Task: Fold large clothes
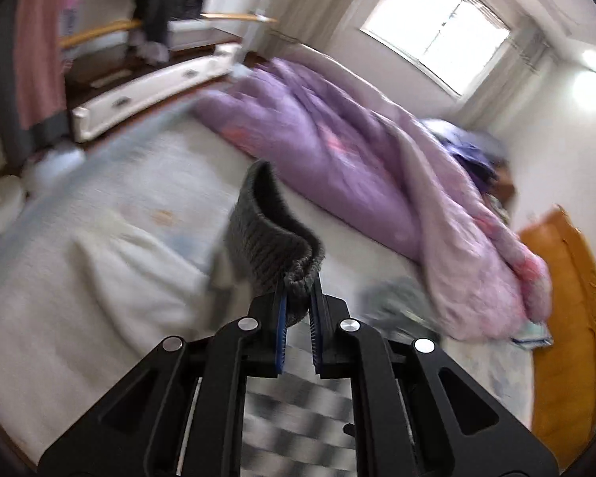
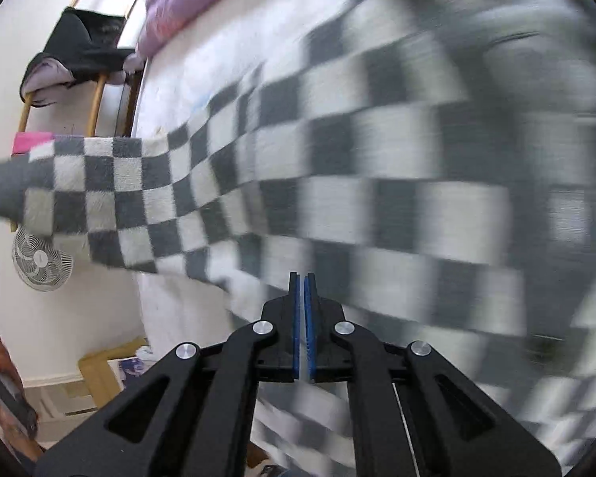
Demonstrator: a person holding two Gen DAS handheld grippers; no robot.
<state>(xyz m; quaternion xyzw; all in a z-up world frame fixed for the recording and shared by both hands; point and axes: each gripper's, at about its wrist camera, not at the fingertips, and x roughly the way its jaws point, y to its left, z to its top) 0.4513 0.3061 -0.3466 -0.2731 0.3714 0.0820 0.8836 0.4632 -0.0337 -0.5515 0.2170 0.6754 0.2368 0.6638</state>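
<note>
Only left hand-held gripper (image 1: 298, 298) pinching checkered sweater (image 2: 337, 167) cuff

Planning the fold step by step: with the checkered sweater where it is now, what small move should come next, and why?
Probably lower the left gripper toward the bed. It is shut on the grey ribbed cuff of the checkered sweater, which hangs blurred in the air. The right gripper looks shut, with nothing visibly held.

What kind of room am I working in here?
Most likely a bedroom: a bed with a rumpled purple quilt, clothes on a rack, and a window.
</note>
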